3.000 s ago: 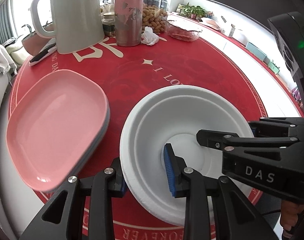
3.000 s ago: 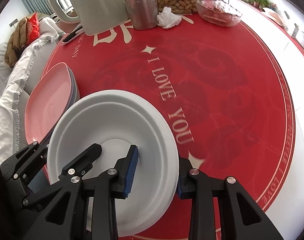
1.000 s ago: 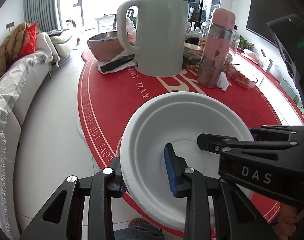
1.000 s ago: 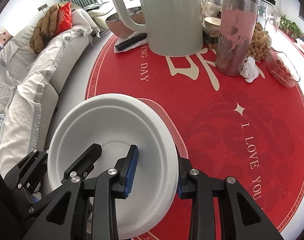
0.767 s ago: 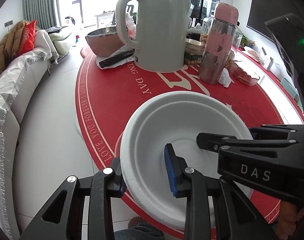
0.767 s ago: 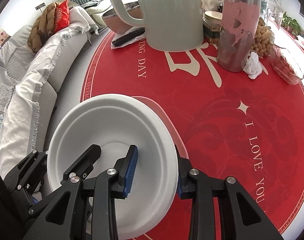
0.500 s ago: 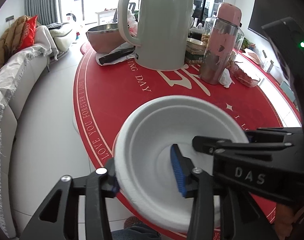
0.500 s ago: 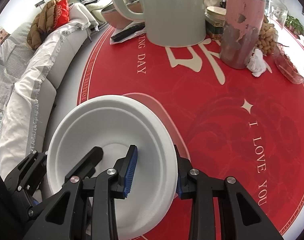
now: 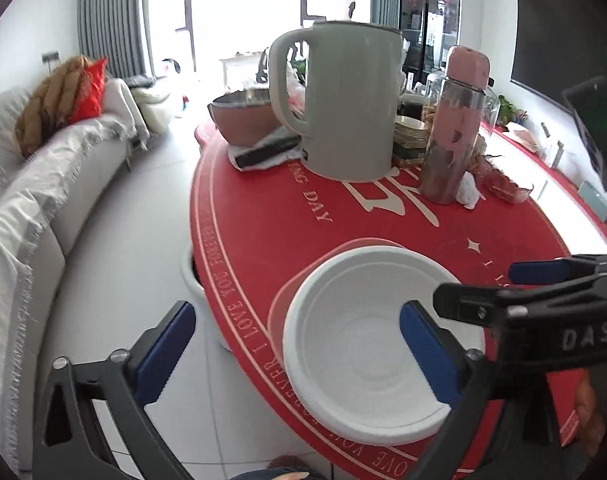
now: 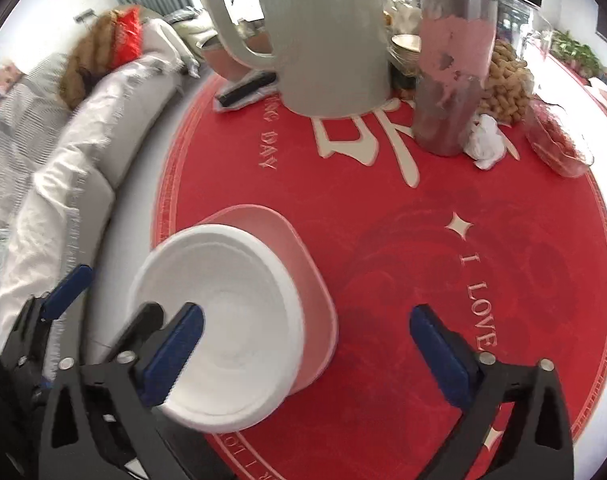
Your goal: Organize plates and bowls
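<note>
A round bench covered by one red mat with cream lettering is seen near a pale sofa; its near edge is cut off by the bottom of both views. At its far side one large grey-green jug with a handle is stood, with one pink bottle just beside it, one brown bowl behind the jug's handle, and one glass dish near the right rim. A jar of peanuts is partly hidden behind the bottle, and a crumpled white tissue is laid at the bottle's foot. The middle and right of the mat are left bare.

Near the bench's left edge one pink plate is laid, and on it a white bowl is rested; stepped rings are seen inside the bowl, so it cannot be told whether one bowl or a nested stack is present. Most of the plate is hidden beneath it, and whether a second plate lies under the pink one cannot be told.

Two grippers are counted. The left gripper has just been opening and is spread wide about the bowl's left rim, no pad pressing on it. The right gripper has likewise just been opening and is released, one blue pad over the bowl's hollow, the other clear over bare mat.
</note>
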`<state>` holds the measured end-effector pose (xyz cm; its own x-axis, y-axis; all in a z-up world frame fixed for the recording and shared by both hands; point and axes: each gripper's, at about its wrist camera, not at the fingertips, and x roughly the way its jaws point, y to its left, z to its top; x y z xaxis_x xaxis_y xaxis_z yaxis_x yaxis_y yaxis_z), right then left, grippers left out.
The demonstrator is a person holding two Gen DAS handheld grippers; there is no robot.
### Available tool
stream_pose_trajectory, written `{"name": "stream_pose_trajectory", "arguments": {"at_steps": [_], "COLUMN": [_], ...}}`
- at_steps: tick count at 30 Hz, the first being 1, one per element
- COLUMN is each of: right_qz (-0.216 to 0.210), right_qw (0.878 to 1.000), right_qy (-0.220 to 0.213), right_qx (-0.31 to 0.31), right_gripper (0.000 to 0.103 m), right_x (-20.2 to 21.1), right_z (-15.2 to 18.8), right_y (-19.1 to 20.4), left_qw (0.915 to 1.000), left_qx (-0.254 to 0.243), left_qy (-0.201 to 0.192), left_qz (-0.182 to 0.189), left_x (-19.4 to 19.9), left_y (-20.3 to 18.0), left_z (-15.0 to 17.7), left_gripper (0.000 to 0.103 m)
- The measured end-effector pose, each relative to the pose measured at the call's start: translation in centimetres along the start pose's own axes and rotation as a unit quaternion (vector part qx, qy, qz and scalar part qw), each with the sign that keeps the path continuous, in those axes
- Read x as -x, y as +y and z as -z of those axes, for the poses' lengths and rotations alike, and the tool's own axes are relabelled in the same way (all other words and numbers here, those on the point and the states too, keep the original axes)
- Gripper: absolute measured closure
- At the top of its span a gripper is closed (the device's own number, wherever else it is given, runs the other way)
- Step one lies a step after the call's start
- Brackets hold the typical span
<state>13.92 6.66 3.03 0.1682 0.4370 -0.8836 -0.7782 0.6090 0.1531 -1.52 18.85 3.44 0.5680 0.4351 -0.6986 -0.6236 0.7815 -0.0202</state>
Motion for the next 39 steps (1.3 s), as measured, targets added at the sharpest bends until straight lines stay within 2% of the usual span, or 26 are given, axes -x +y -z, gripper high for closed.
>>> {"name": "stream_pose_trajectory", "arguments": {"at_steps": [4,9,31,39], "right_qz": [0.021,0.02,0.014,0.036], "right_qw": [0.999,0.999,0.999,0.999], "right_qy": [-0.008,-0.01,-0.006,-0.011], "right_qx": [0.037,0.041,0.029,0.036], "right_gripper": [0.0,0.0,0.0,0.0], "right_x": [0.9,1.5,1.8,2.1], "right_z": [0.4,0.5,1.6,2.0], "right_y": [1.3,1.4,0.4,-0.1], "left_qw": [0.9995,0.9997,0.9989,0.998], "left_qx": [-0.022,-0.022,-0.038,-0.045], "left_qy": [-0.007,0.005,0.024,0.042], "left_qz": [-0.024,-0.004,-0.01,-0.015], "left_x": [0.7,0.9,1.1,0.8], "left_y": [-1.3,-1.8,-3.0,-3.4], "left_z": [0.2,0.4,1.3,1.4], "left_gripper": [0.001,0.001,0.001,0.001]}}
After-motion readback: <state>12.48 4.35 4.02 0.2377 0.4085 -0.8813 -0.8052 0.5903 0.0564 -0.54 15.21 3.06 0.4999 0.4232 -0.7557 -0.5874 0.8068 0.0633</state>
